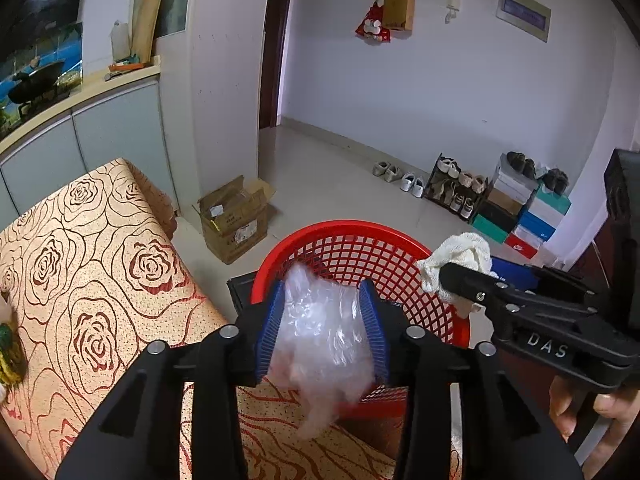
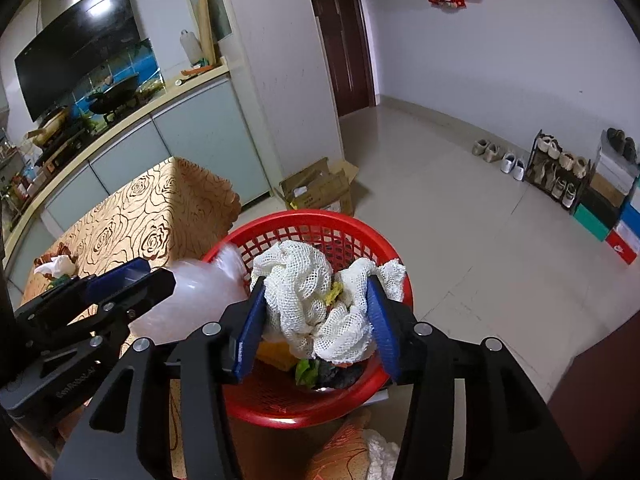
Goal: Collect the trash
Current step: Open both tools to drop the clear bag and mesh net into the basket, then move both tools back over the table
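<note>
A red mesh basket (image 1: 360, 252) stands past the table's end; it also shows in the right wrist view (image 2: 304, 404) with scraps inside. My left gripper (image 1: 324, 316) is shut on a crumpled clear plastic bag (image 1: 320, 344) and holds it at the basket's near rim; the bag also shows in the right wrist view (image 2: 196, 300). My right gripper (image 2: 316, 312) is shut on a white foam net (image 2: 312, 292) and holds it over the basket. The net also shows in the left wrist view (image 1: 460, 260).
A table with a rose-patterned cloth (image 1: 92, 280) lies to the left, with trash at its left edge (image 2: 56, 268). An open cardboard box (image 1: 236, 216) sits on the floor beyond. A shoe rack and shoe boxes (image 1: 504, 204) line the far wall.
</note>
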Demonstrator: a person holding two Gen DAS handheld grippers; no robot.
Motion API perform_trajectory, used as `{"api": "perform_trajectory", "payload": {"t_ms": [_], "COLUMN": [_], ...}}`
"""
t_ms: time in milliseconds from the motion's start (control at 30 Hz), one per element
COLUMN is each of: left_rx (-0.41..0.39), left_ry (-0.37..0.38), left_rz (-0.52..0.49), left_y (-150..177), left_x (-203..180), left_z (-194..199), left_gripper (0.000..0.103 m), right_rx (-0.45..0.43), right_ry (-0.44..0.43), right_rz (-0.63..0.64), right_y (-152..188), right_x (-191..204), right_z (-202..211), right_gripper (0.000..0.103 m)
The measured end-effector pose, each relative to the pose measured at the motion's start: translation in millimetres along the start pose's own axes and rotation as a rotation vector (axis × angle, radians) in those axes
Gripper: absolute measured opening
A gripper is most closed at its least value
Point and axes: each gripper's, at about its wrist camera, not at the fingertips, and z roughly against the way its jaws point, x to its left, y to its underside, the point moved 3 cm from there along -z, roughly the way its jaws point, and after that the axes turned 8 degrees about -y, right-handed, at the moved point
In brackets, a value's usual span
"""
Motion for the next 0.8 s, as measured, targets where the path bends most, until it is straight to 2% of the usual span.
{"api": "perform_trajectory", "payload": {"t_ms": [133, 200, 233, 800], "left_rx": [-0.014, -0.026, -0.031, -0.145], "left_ry": [-0.001, -0.005, -0.007, -0.154], "left_rz": [0.003, 0.008, 0.011, 0.048], "left_y": [-2, -4, -5, -7], "left_x": [1, 3, 5, 32], "left_z": [5, 9, 11, 63], "left_gripper": [0.049, 0.052, 0.053, 0.063], "right_rx": [0.000, -0.010, -0.017, -0.104], "right_ry": [-0.013, -0.019, -0.018, -0.026], "right_rz": [-0.015, -0.023, -0.022, 0.017], "right_y": [0, 0, 0, -7], "right_x": [-2, -2, -2, 18], "right_z": [-2, 0, 2, 29], "right_gripper": [0.059, 0.067, 0.068, 0.068]}}
